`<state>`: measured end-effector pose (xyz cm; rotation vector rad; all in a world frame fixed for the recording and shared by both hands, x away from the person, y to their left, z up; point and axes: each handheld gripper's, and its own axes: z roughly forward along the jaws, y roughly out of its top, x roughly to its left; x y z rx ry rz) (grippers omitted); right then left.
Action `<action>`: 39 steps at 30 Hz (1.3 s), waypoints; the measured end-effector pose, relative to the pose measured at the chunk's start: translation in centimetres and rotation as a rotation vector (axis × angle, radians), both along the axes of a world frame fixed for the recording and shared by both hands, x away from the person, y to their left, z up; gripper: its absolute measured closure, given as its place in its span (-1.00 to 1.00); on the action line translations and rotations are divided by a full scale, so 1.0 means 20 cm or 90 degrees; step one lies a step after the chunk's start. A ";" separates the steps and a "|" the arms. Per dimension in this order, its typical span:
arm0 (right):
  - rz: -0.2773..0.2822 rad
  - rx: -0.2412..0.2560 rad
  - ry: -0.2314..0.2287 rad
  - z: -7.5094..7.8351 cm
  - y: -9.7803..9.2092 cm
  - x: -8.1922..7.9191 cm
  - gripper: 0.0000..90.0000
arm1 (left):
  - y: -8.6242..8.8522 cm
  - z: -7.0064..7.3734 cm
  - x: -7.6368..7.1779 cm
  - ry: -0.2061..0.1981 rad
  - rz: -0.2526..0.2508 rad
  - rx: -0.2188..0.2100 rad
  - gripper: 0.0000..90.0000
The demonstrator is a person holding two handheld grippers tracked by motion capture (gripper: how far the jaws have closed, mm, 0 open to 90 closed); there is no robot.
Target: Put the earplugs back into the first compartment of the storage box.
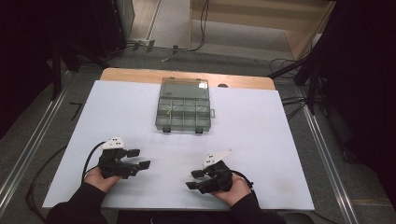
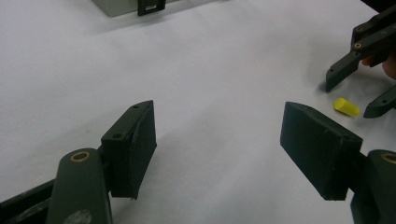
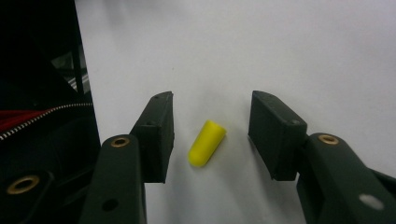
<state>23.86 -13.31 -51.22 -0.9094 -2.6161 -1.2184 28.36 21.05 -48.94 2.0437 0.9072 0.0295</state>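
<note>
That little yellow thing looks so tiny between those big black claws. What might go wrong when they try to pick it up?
The yellow piece lies loose on the white sheet, slanted between the right gripper's open jaws, touching neither. Being small, rounded and tapered, it might roll or squirt out when squeezed.

It sits near the table's front edge, so a nudge may knock it off.

The compartment box stands farther back, so a weak grip might drop the piece on the way, if it goes there.

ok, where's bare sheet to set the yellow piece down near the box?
Bare white sheet either side of the compartment box, and the wide strip between it and both grippers. Crowded only at the right gripper, whose open fingers straddle the yellow earplug.
</note>
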 end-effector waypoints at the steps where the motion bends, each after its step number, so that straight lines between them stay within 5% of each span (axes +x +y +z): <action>1: 0.002 -0.003 0.001 0.00 0.00 0.00 0.11 | 0.00 0.00 0.00 0.000 0.000 0.000 -0.41; 7: 0.002 -0.020 -0.007 0.00 0.01 -0.02 0.45 | 0.00 0.00 0.00 -0.001 0.001 0.001 -0.41; 13: 0.001 -0.024 0.020 0.00 0.01 -0.02 0.70 | 0.00 0.00 0.00 0.000 0.000 0.000 -0.41; 22: 0.001 -0.024 0.049 0.00 0.01 0.01 0.74 | 0.00 0.00 0.00 -0.001 -0.001 0.000 -0.41; 39: -0.034 0.006 0.039 0.05 -0.03 0.10 0.74 | 0.00 0.00 0.00 0.000 -0.004 0.000 -0.41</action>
